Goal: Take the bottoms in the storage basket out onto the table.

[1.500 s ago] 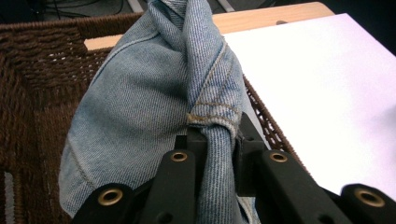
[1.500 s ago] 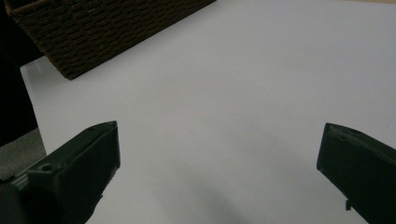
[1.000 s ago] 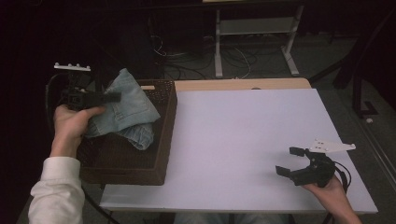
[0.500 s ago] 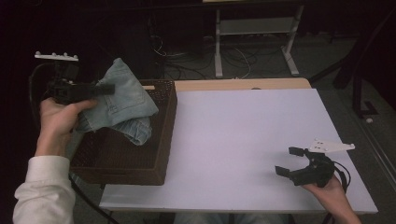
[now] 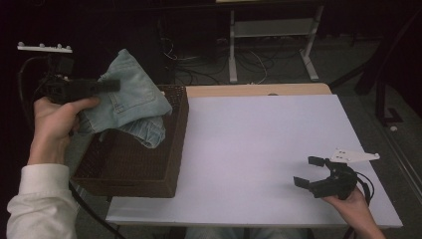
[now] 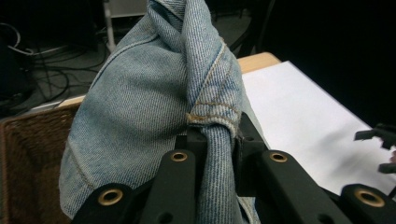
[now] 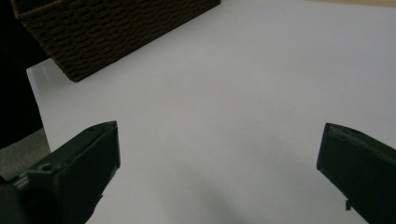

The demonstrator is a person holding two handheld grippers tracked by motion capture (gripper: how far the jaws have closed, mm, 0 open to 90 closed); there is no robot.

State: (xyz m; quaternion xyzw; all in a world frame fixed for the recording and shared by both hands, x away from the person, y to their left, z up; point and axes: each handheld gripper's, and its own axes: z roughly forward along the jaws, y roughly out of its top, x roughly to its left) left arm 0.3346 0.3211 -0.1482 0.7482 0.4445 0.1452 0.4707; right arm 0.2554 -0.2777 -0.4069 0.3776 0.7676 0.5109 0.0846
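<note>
A light-blue denim garment (image 5: 127, 102) hangs above the dark wicker basket (image 5: 169, 169) at the table's left side, its lower folds still inside the basket. My left gripper (image 5: 107, 85) is shut on a bunched fold of the denim garment (image 6: 154, 107), which the left gripper view shows pinched between the jaws. My right gripper (image 5: 307, 172) rests open low over the white tabletop (image 5: 249, 149) near the front right corner, nothing between its jaws. In the right gripper view the basket (image 7: 112, 28) lies far ahead across the white surface.
The white tabletop has a wooden strip (image 5: 259, 89) along its far edge. Behind the table are a metal stand (image 5: 268, 35) and loose cables on the floor. The surroundings are dark.
My left gripper has lifted the denim up and leftward out of the basket. My right gripper has stayed where it was.
</note>
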